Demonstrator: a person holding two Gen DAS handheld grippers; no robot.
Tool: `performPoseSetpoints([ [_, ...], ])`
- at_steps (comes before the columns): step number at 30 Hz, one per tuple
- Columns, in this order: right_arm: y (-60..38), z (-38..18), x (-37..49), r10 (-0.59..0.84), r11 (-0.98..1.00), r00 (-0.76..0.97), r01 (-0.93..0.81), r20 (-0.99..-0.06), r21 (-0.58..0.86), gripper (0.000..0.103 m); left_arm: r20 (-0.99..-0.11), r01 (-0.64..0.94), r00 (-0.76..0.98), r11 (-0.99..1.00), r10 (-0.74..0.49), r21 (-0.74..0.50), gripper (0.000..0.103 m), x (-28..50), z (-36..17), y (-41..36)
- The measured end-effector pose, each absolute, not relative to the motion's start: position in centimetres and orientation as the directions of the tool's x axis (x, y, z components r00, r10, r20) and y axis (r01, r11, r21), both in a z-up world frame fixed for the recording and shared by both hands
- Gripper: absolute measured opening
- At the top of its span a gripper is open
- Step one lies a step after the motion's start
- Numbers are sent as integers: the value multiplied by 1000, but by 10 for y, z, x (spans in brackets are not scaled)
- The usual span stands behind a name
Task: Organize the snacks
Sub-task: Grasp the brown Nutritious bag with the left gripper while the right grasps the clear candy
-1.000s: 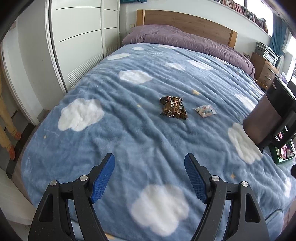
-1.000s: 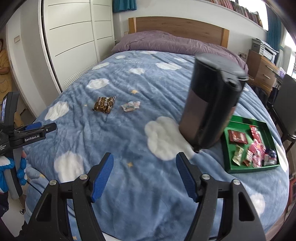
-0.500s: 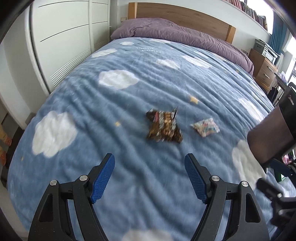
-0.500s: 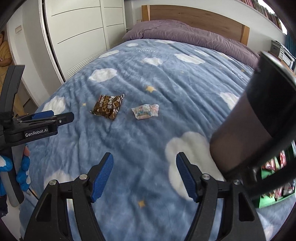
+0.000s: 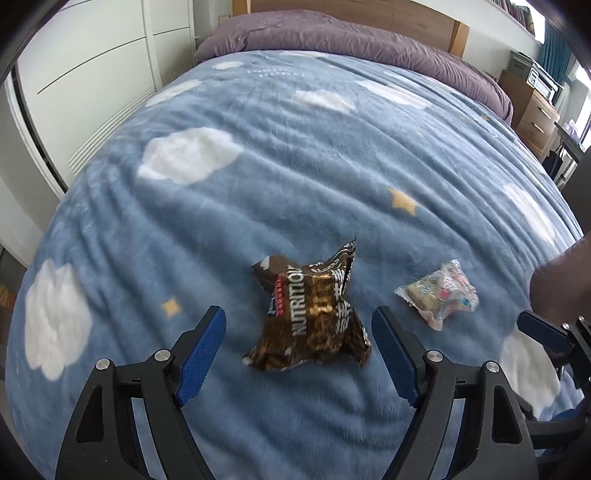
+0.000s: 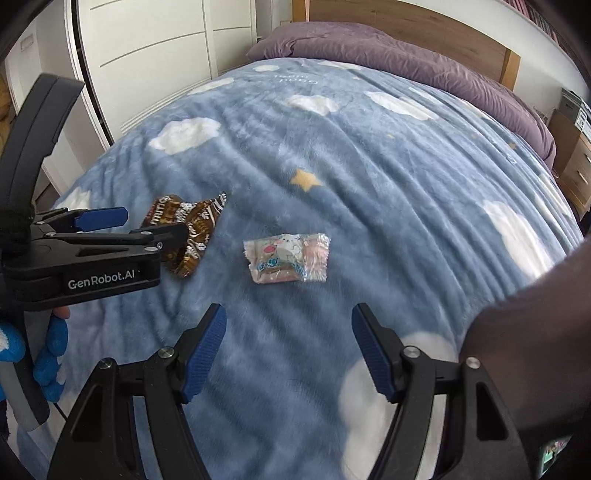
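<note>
Nearest, left gripper (image 5: 299, 345): blue-padded jaws wide, having just opened a little further, empty, astride near end of crinkled brown foil snack packet (image 5: 314, 314), pads not touching it. Right gripper (image 6: 288, 350): jaws wide, empty, short of small clear plastic candy wrapper (image 6: 286, 258), which lies just right of brown packet. Both on blue fleece cloud-print blanket (image 5: 258, 166). Beyond packet, purple pillow (image 5: 332, 33), wooden headboard. Risk: slick puffed foil squirts out, or pads pinch fleece, if jaws close too low.
</note>
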State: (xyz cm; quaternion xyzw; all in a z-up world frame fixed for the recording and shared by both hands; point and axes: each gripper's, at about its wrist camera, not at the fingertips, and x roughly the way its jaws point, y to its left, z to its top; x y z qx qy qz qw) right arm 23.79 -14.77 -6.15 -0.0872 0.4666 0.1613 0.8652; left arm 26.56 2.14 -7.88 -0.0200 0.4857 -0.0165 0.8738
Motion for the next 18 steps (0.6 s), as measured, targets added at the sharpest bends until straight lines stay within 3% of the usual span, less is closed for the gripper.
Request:
performPoseSetpoints([
  [18,-127,-91,280,205,929,482,-370,-852,15,103,-863,31,481,987,-153,-158,76,290,-107,34],
])
